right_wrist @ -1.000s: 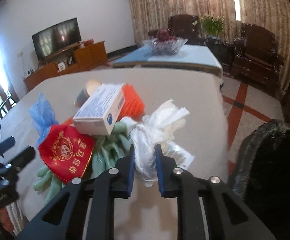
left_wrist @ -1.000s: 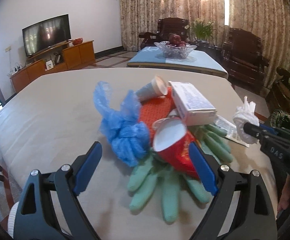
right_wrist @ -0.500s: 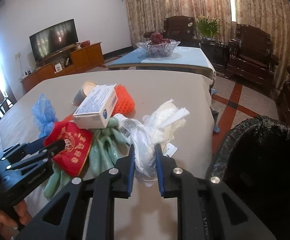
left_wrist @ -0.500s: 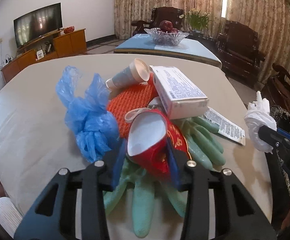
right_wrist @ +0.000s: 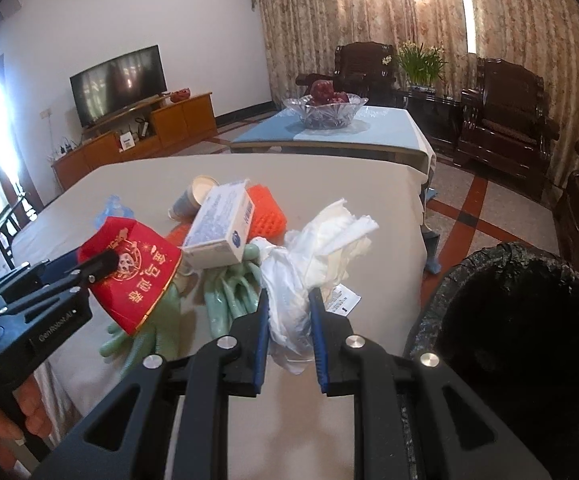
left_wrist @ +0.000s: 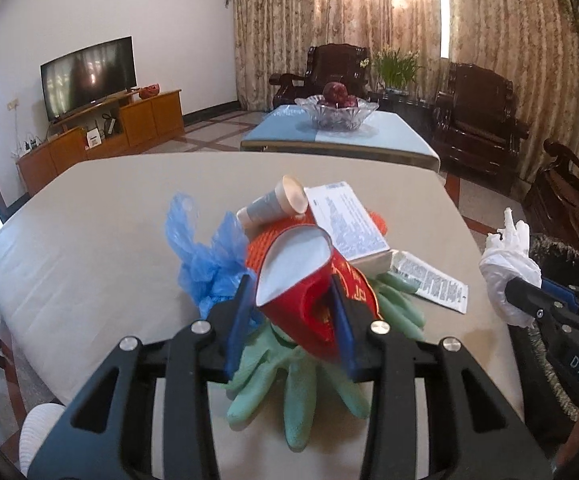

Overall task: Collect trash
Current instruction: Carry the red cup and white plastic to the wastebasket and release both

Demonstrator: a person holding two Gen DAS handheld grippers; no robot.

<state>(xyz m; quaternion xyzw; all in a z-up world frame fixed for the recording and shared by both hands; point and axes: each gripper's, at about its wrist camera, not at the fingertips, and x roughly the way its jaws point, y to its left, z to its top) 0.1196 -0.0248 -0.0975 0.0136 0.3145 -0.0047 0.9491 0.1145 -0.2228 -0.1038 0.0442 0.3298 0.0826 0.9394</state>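
My left gripper [left_wrist: 289, 300] is shut on a crushed red paper cup [left_wrist: 305, 276] and holds it above the trash pile; it shows in the right wrist view too [right_wrist: 133, 268]. My right gripper [right_wrist: 287, 300] is shut on a white plastic bag [right_wrist: 309, 256], held near the table's right edge beside the black-lined bin [right_wrist: 509, 320]. The pile holds green rubber gloves [left_wrist: 301, 384], a blue plastic bag [left_wrist: 205, 260], a white carton [left_wrist: 345, 224], a grey paper cup [left_wrist: 269, 204], an orange mesh piece [right_wrist: 265, 212] and a printed leaflet [left_wrist: 429, 284].
The pile lies on a beige-covered table [left_wrist: 89, 240]. A second table with a glass fruit bowl [left_wrist: 335, 112] stands behind. Dark wooden armchairs [left_wrist: 477, 120] line the curtained wall at right. A TV on a wooden cabinet [left_wrist: 89, 72] stands at left.
My left gripper closed on the red cup and lifted it off the pile. My right gripper carried the white bag up and right, closer to the bin.
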